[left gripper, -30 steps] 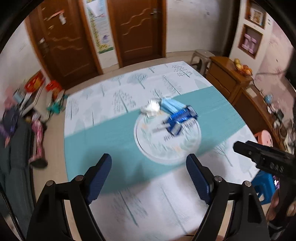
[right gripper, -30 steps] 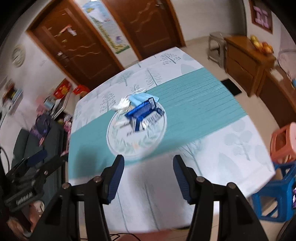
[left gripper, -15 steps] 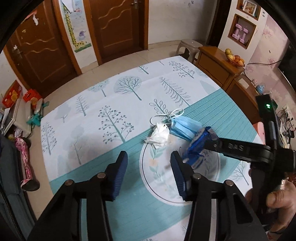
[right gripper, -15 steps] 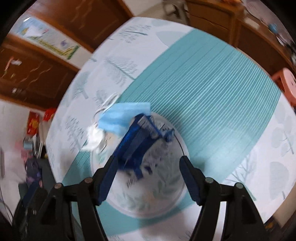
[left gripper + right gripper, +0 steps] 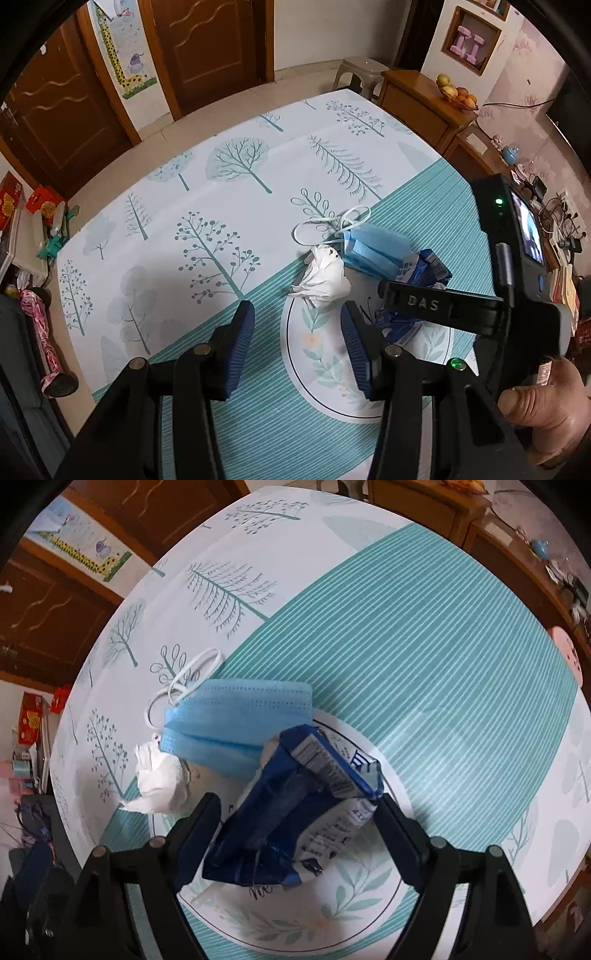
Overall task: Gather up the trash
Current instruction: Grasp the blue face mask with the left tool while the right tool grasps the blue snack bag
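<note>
The desk (image 5: 229, 206) wears a white cloth with blue-green trees, a wide teal striped band and a white round patch with leaves. Behind it are brown wooden doors (image 5: 207, 48), a giraffe height chart (image 5: 122, 55) on the wall, a grey plastic stool (image 5: 360, 72) and a brown wooden cabinet (image 5: 424, 107) with a bowl of fruit (image 5: 458, 98). Red boxes (image 5: 40, 201) sit on the floor at the left.

The trash lies in one little heap near the middle of the desk. The crumpled dark blue plastic wrapper (image 5: 295, 808) lies on the round patch. The folded light blue face mask (image 5: 236, 723) touches it on the far side, with white ear loops trailing onto the tree print. The scrunched white paper tissue (image 5: 162, 781) sits just beside the mask, at the patch's edge.

The right gripper (image 5: 297, 825) has its jaws spread wide, one on each side of the wrapper. The left gripper (image 5: 297, 345) has its jaws spread too, with nothing between them, close to the tissue. The right gripper's black body blocks part of the wrapper in the left view
</note>
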